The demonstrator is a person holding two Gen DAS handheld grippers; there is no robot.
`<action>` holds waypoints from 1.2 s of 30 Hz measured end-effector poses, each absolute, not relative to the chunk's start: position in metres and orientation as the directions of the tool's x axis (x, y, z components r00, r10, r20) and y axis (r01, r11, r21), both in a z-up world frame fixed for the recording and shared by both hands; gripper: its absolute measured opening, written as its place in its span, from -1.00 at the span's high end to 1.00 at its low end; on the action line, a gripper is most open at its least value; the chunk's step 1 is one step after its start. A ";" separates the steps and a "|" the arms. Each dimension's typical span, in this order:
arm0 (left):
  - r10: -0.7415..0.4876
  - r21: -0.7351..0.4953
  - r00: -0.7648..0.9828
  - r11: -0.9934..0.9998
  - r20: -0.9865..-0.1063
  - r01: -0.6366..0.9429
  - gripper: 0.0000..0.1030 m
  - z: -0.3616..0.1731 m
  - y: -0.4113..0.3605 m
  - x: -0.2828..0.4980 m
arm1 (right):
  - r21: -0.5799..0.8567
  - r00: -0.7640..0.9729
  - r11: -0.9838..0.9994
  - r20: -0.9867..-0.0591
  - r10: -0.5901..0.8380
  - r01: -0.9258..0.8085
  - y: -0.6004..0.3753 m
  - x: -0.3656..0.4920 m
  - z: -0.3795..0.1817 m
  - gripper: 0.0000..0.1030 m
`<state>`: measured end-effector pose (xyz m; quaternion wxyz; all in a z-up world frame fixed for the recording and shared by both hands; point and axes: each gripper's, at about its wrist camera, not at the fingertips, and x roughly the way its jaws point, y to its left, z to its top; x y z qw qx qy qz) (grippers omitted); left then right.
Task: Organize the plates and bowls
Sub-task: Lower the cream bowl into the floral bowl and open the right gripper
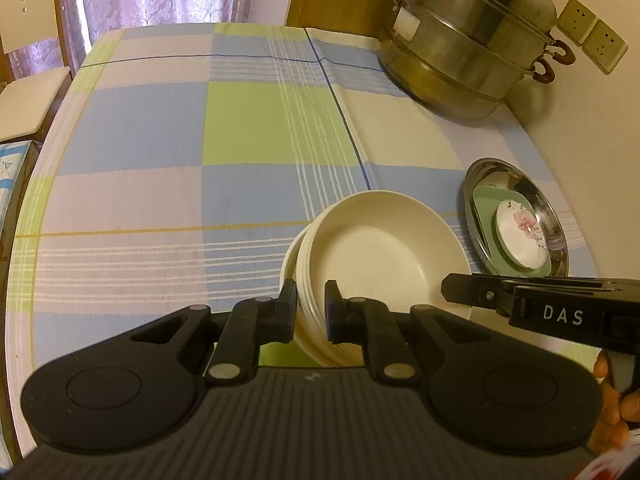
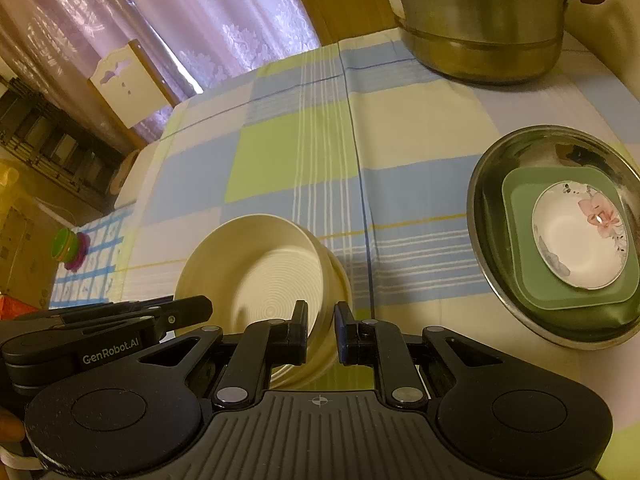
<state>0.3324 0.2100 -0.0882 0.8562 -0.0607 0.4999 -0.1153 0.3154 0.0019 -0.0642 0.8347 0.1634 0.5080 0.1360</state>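
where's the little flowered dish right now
The flowered dish sits on a green square plate inside the steel basin, on the right of both views, beside the cream bowl both grippers clamp.

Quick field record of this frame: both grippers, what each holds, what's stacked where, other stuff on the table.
left gripper: shut on the near rim of the cream bowls
right gripper: shut on the rim of the same bowls
cream bowls: nested stack, ribbed inside, tilted
steel basin: right of the cream bowls, holds a green square dish with a floral bowl inside it
steamer pot: far right of the table, stacked tiers
tablecloth: plaid, blue, green, white
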 end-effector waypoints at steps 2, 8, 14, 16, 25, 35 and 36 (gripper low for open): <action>-0.258 -0.221 0.470 0.966 -0.844 0.133 0.76 -0.090 0.210 0.334 | 0.411 0.443 0.910 -0.806 0.393 -0.060 0.002 0.317 -0.065 0.70; -0.252 -0.220 0.463 0.968 -0.850 0.123 0.76 -0.094 0.209 0.335 | 0.413 0.434 0.909 -0.809 0.395 -0.058 0.003 0.319 -0.068 0.70; -0.252 -0.222 0.462 0.968 -0.851 0.118 0.75 -0.096 0.209 0.335 | 0.402 0.428 0.914 -0.816 0.389 -0.064 0.004 0.321 -0.071 0.70; -0.246 -0.217 0.466 0.969 -0.850 0.116 0.74 -0.096 0.208 0.334 | 0.398 0.428 0.915 -0.817 0.387 -0.067 0.004 0.321 -0.071 0.69; -0.219 -0.196 0.500 0.976 -0.838 0.098 0.66 -0.084 0.210 0.327 | 0.373 0.464 0.923 -0.804 0.372 -0.094 0.002 0.314 -0.064 0.26; -0.185 -0.167 0.569 0.982 -0.801 0.085 0.65 -0.054 0.213 0.292 | 0.403 0.530 0.903 -0.739 0.416 -0.147 -0.011 0.286 -0.037 -0.02; -0.181 -0.162 0.573 0.983 -0.799 0.084 0.64 -0.051 0.213 0.287 | 0.409 0.533 0.900 -0.733 0.423 -0.152 -0.014 0.283 -0.035 -0.02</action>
